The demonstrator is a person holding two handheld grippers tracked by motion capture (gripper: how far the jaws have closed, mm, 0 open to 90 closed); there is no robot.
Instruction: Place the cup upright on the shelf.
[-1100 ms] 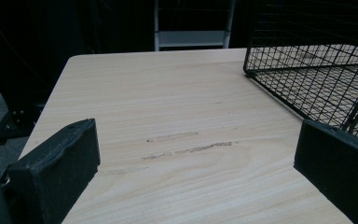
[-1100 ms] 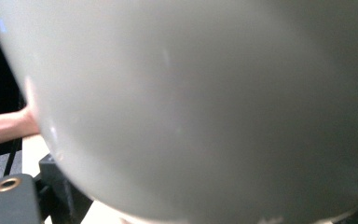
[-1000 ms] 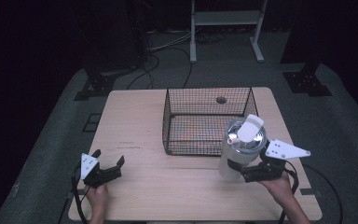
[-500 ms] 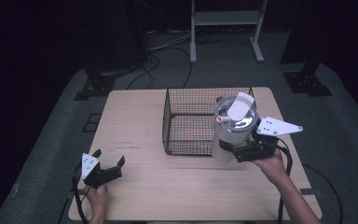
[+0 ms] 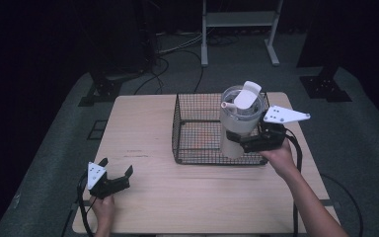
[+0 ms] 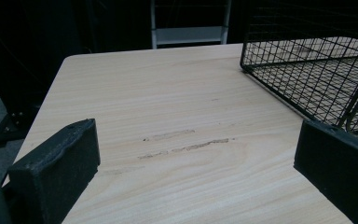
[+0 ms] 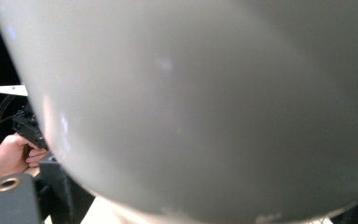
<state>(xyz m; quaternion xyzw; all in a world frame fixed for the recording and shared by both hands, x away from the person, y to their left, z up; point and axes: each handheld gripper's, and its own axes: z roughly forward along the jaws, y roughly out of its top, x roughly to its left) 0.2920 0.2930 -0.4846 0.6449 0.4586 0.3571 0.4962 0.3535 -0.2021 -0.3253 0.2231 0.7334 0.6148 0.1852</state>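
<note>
Currently the right tool (image 5: 244,143) is clamped on a white lidded tumbler (image 5: 239,121), raised over the wire basket (image 5: 197,159)'s near right corner, not yet lowered inside; the left tool (image 5: 116,178) rests unclenched, well apart from the basket.

The tall pale grey plastic tumbler (image 5: 238,129) with a clear lid, a raised white flip cap and a short straw spout is standing upright, gripped at mid-body. It is hanging over the right front part of the black wire mesh basket (image 5: 197,129), which is sitting on the table.
</note>
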